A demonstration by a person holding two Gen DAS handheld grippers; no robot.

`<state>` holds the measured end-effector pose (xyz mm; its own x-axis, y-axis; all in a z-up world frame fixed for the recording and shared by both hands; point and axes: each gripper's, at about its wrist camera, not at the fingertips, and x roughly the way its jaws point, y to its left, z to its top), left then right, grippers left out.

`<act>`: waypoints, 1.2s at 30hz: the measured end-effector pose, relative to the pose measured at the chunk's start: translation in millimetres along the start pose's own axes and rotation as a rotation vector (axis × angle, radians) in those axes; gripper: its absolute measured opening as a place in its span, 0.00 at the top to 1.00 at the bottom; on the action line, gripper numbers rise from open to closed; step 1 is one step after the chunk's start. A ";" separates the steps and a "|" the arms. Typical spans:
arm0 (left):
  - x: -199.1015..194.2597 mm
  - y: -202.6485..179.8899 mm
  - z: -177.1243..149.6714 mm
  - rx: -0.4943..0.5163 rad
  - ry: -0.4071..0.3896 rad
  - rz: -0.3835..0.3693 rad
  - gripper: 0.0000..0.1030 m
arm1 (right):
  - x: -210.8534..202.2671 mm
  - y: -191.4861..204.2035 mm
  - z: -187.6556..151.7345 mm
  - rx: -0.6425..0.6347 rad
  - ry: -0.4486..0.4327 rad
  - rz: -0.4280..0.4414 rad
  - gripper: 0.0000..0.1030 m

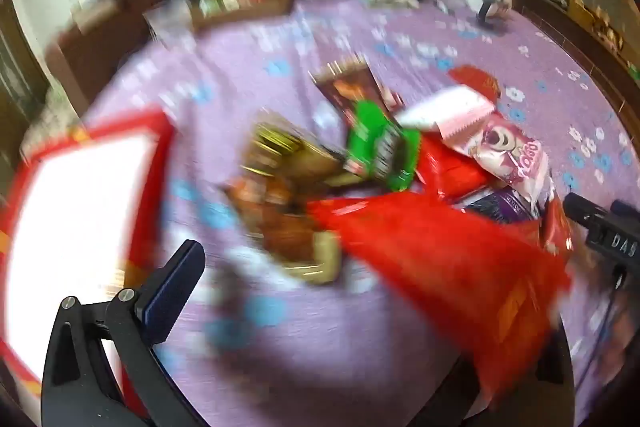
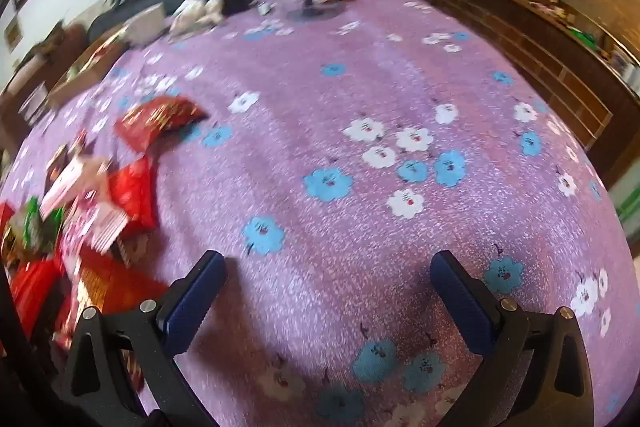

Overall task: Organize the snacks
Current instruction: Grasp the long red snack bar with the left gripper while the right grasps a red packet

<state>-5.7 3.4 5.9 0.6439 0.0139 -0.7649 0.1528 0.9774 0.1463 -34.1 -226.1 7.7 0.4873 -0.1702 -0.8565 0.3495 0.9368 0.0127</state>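
Overall, table: covered by a purple cloth (image 2: 360,75) printed with blue and white flowers; both views are motion-blurred.
Red-rimmed box: box (image 1: 84,203) sits at the left edge of the left wrist view, on the cloth; its inside reads as a bright white glare, contents cannot be told.
Red bag: a red bag (image 1: 432,259) lies crumpled in front of the left claw, low and right in that view, touching the snack heap; whether anything is inside cannot be told.
Snack heap: loose packets piled together mid-table, none inside a container. Pink packet (image 1: 508,155) with a cartoon figure lies on top at the right; green packet (image 1: 380,151) in the middle; brown packet (image 1: 352,87) behind it; gold and brown wrappers (image 1: 288,187) at the left, blurred.
Stray packet: one red packet (image 2: 160,121) lies apart from the heap, farther out on the cloth, seen in the right wrist view.
Far edge: a cardboard box (image 1: 244,1) with blurred items in it, plus pale containers, stand along the table's back.
Left claw: left claw (image 1: 360,291) wide open, empty; only one finger shows clearly.
Right claw: right claw (image 2: 330,301) spread fully, empty, over bare cloth right of the heap.
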 end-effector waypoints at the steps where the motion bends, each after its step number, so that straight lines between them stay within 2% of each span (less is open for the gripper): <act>1: -11.3 5.9 -2.0 0.024 -0.036 0.027 0.00 | -4.9 0.7 -6.4 -0.002 -0.001 0.014 0.00; 5: -49.8 42.6 -13.5 0.027 -0.143 0.088 0.00 | -32.9 0.6 -14.7 -0.006 -0.099 0.098 0.00; 8: -65.9 65.9 -22.0 0.004 -0.172 0.115 0.00 | -55.9 12.8 -16.7 -0.033 -0.164 0.180 0.00; 11: -69.3 73.9 -19.3 0.013 -0.193 0.119 0.00 | -59.6 42.1 -16.9 -0.102 -0.141 0.199 0.01; 12: -70.1 81.4 -21.4 0.003 -0.208 0.108 0.00 | -57.1 52.7 -18.6 -0.125 -0.125 0.182 0.01; 15: -68.8 82.9 -23.1 -0.002 -0.173 0.082 0.00 | -47.2 71.7 -23.3 -0.160 -0.093 0.121 0.04; 17: -68.2 80.9 -24.6 0.000 -0.163 0.044 0.00 | -37.3 75.8 -23.8 -0.146 -0.051 0.136 0.09; 19: -68.5 71.6 -21.1 0.018 -0.129 0.013 0.00 | -22.6 71.8 -23.7 -0.117 0.020 0.173 0.19; 21: -65.2 56.8 -16.8 0.026 -0.083 -0.024 0.00 | -22.0 70.3 -24.4 -0.117 0.003 0.199 0.24; 23: -58.9 40.9 -12.4 0.042 -0.031 -0.029 0.00 | -24.4 72.4 -26.9 -0.155 -0.015 0.230 0.38; 24: -54.7 31.2 -11.6 0.053 -0.015 -0.032 0.00 | -25.9 74.7 -28.7 -0.182 -0.020 0.267 0.51; 25: -51.5 24.3 -10.4 0.069 0.002 -0.024 0.00 | -26.9 75.2 -29.5 -0.191 -0.022 0.284 0.58; 29: -34.8 2.5 -7.1 0.096 0.064 -0.007 0.00 | -24.3 61.8 -28.9 -0.161 -0.037 0.367 0.61; 36: -5.9 -16.5 -8.5 0.040 0.122 -0.043 0.00 | -16.2 28.5 -20.2 -0.016 -0.028 0.505 0.62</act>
<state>-18.4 -10.9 2.6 0.5405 -0.0003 -0.8414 0.2095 0.9685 0.1343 -48.2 -190.5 11.6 0.6137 0.2978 -0.7312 0.0526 0.9086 0.4143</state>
